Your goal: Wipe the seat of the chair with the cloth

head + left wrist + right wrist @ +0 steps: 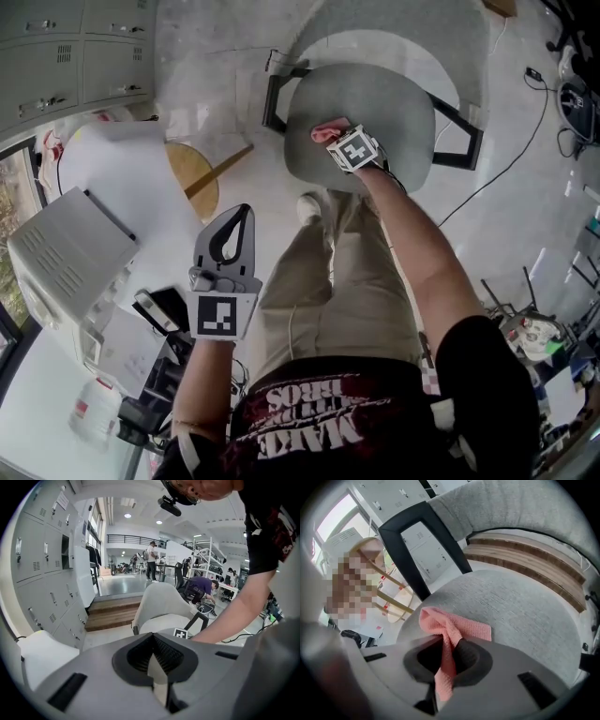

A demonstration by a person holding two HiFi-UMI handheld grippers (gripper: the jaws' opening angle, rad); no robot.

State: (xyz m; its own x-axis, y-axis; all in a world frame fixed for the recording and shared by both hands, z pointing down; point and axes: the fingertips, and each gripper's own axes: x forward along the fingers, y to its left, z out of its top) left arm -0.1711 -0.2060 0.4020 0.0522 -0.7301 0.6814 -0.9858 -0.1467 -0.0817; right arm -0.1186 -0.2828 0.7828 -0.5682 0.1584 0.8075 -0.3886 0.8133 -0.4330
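Pink cloth (pixel 457 626) on the grey seat (pixel 398 117) of the chair (pixel 422 21)
Close by, the left hand-held gripper (pixel 246 212) hangs clenched on nothing. Farther out, the right hand-held gripper (pixel 446 660) pinches the waffle-textured cloth against the round fabric seat's left part. A wooden stool (pixel 192 175) stands beside the chair, with grey lockers (pixel 84 47) beyond.
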